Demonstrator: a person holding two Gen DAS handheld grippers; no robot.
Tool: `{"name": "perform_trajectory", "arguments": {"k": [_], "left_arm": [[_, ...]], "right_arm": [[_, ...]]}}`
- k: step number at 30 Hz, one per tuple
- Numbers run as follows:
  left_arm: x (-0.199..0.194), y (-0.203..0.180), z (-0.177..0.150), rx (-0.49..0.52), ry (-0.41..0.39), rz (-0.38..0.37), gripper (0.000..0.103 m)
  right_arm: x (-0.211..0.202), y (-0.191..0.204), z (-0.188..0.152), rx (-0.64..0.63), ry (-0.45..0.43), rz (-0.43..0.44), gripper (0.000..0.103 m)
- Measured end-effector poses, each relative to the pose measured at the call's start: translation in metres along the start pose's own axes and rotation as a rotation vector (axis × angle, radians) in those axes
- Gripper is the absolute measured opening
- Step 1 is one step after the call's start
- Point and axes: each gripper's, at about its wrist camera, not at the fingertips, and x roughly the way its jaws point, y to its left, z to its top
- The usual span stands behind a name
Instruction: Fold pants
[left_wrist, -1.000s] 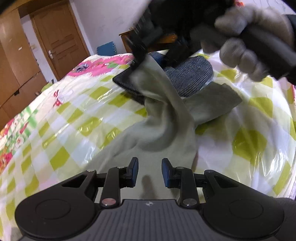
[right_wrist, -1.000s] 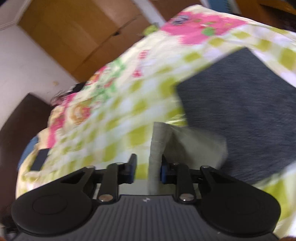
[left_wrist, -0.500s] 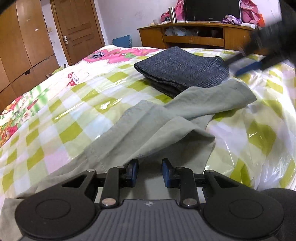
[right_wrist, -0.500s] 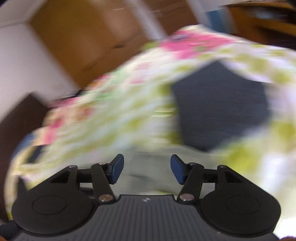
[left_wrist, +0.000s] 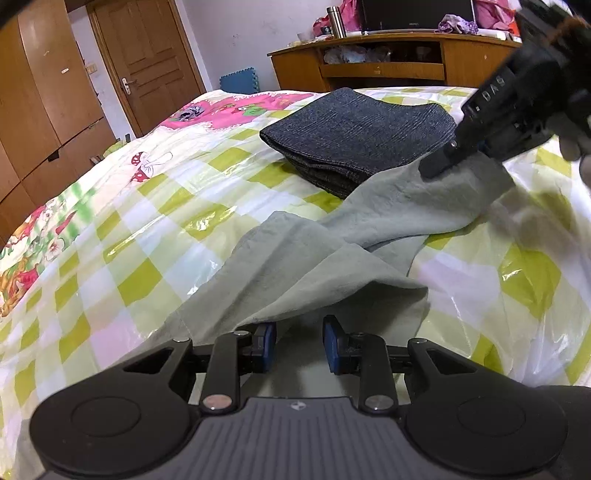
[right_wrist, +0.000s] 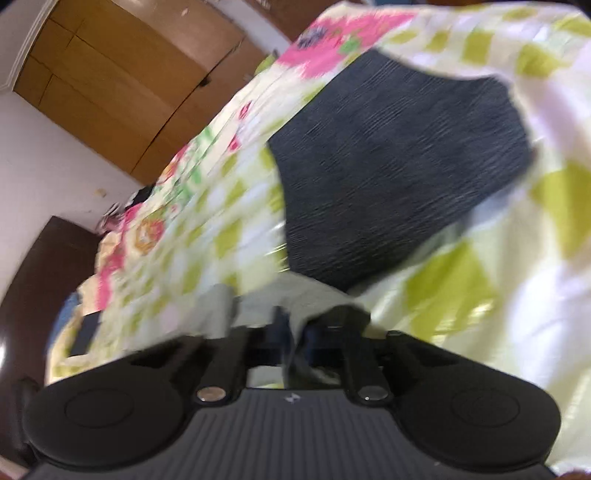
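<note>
**Observer:** What's in front of you?

**Operator:** The biggest thing is the bed in its glossy green-and-white checked cover. On it sits my landmark, a neatly folded dark grey knitted garment. I take that one as finished and parked out of the way.

**Observer:** And the piece you're working on?

**Operator:** The pale grey-green cotton pants run from just beside the near edge of the dark garment back towards my left camera. The far hem touches that garment's near corner. They lie rumpled, one leg doubled loosely over the other, so the fold isn't clean yet.

**Observer:** What are the claws doing?

**Operator:** My right gripper is down on that far hem, right beside the dark garment. Its jaws have just been closing and are now together. My right view is smeared, but there seems to be a pinch of the pants cloth between them. I judge I've taken the hem so the leg can be carried back over itself.

**Observer:** And the left?

**Operator:** The left gripper sits at the end of the pants farthest from the dark garment. Its jaws stand apart, with cloth lying under and ahead of the gap, and nothing is visibly pinched. I read it as holding station there so that end stays put.
</note>
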Motion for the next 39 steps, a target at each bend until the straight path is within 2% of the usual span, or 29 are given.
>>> {"name": "perform_trajectory", "arguments": {"k": [3, 8, 12, 14, 16, 18, 19, 22, 24, 26, 27, 31, 34, 36, 39], "left_arm": [[-0.001, 0.003, 0.001, -0.003, -0.009, 0.004, 0.043], [-0.007, 0.008, 0.009, -0.012, -0.062, 0.009, 0.043], [0.004, 0.011, 0.022, -0.006, -0.087, 0.013, 0.043], [0.011, 0.010, 0.028, -0.003, -0.091, 0.018, 0.043], [0.018, 0.011, 0.032, -0.010, -0.090, 0.014, 0.043], [0.024, 0.011, 0.034, -0.023, -0.093, 0.002, 0.043], [0.026, 0.010, 0.035, -0.026, -0.097, 0.000, 0.043], [0.030, 0.007, 0.035, -0.036, -0.103, -0.015, 0.043], [0.030, 0.007, 0.034, -0.036, -0.107, -0.013, 0.043], [0.032, 0.006, 0.036, -0.032, -0.106, -0.010, 0.043], [0.034, 0.005, 0.038, -0.034, -0.107, -0.007, 0.043], [0.049, -0.003, 0.063, -0.104, -0.117, -0.019, 0.043], [0.055, -0.025, 0.075, -0.041, -0.133, -0.049, 0.043], [0.053, -0.038, 0.076, 0.001, -0.145, -0.111, 0.044], [0.044, -0.050, 0.070, 0.056, -0.163, -0.123, 0.048]], "right_arm": [[-0.008, 0.014, 0.007, -0.024, -0.032, 0.007, 0.004], [-0.030, 0.045, 0.038, -0.127, -0.165, -0.003, 0.004], [0.000, 0.050, 0.078, -0.164, -0.228, -0.125, 0.006], [0.027, 0.047, 0.090, -0.182, -0.202, -0.212, 0.010], [0.041, 0.046, 0.092, -0.215, -0.191, -0.355, 0.016], [0.038, 0.048, 0.084, -0.258, -0.207, -0.426, 0.017], [0.033, 0.049, 0.077, -0.266, -0.206, -0.430, 0.019], [0.017, 0.050, 0.048, -0.271, -0.188, -0.365, 0.040], [0.006, 0.048, 0.023, -0.239, -0.184, -0.325, 0.043], [0.001, 0.050, 0.003, -0.226, -0.161, -0.238, 0.043], [0.001, 0.052, -0.003, -0.226, -0.151, -0.222, 0.041], [-0.004, 0.058, -0.012, -0.207, -0.193, -0.230, 0.041], [-0.020, 0.047, -0.010, -0.172, -0.237, -0.266, 0.042], [-0.030, 0.037, -0.011, -0.148, -0.252, -0.299, 0.043], [-0.044, 0.027, -0.017, -0.119, -0.265, -0.329, 0.047]]}}
